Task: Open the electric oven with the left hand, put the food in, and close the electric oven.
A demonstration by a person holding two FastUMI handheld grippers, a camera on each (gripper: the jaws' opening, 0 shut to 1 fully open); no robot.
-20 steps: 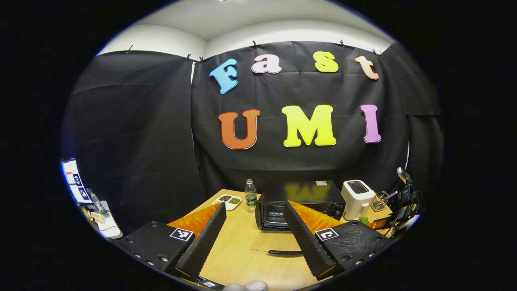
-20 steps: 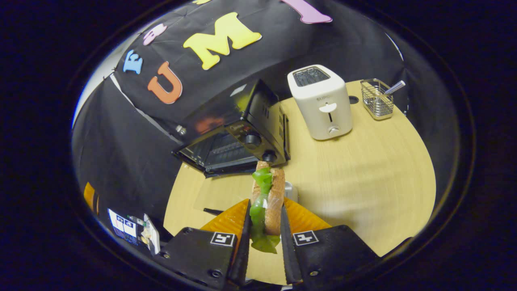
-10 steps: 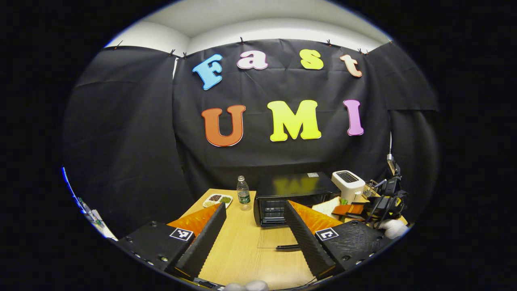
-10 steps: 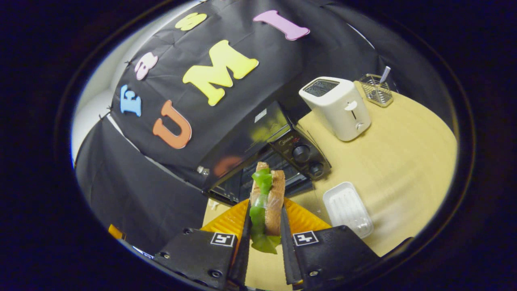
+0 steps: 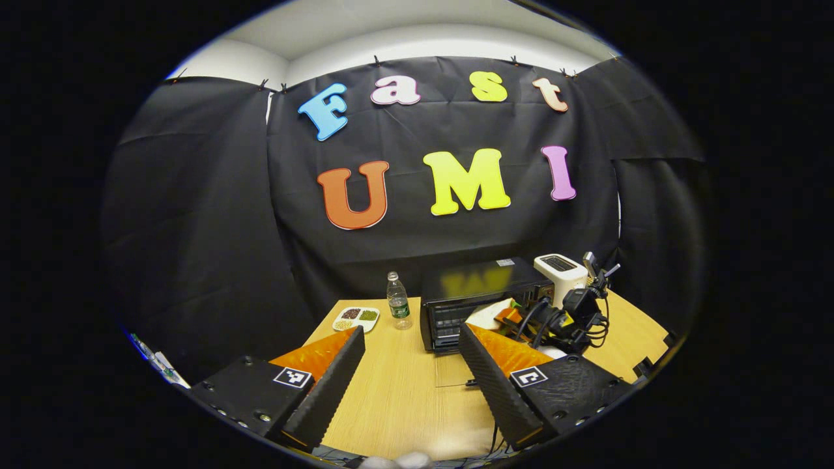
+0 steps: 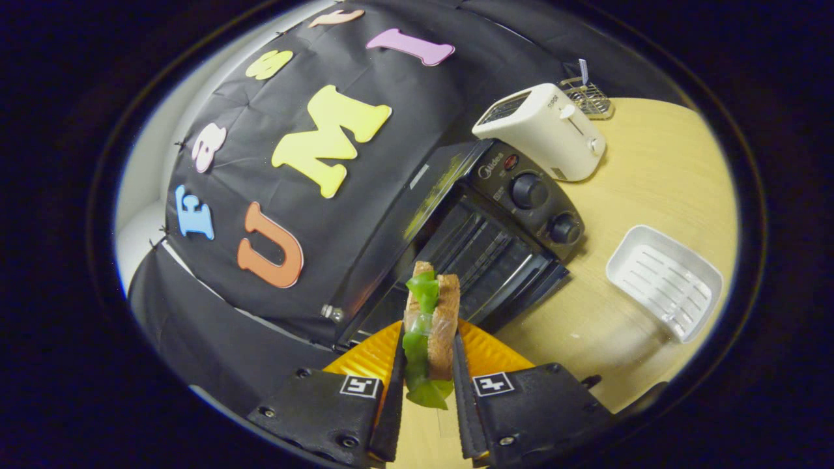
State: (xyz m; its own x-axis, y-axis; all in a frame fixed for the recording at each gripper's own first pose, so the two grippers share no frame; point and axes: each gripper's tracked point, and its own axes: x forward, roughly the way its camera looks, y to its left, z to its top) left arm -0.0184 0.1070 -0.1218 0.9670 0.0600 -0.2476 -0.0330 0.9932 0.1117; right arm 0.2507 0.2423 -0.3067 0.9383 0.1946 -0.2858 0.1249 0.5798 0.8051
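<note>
Clamping the sandwich (image 6: 430, 326), the right tongs (image 6: 427, 397) hover just before the open oven (image 6: 482, 241); left tongs (image 5: 410, 384) spread wide over the table (image 5: 397, 397).

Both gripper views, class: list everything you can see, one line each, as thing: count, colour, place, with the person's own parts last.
Wooden table: one, light tan, under everything.
Black electric oven: one, door open, by the wall.
White toaster: one, beside the oven.
Wire basket: one, metal, behind the toaster.
White ribbed tray: one, empty, before the oven.
Clear plastic bottle: one, left of the oven.
Divided white dish: one, near the bottle.
Lettuce sandwich: one, brown and green, clamped.
Right gripper: holding the sandwich.
Left gripper: open, empty.
</note>
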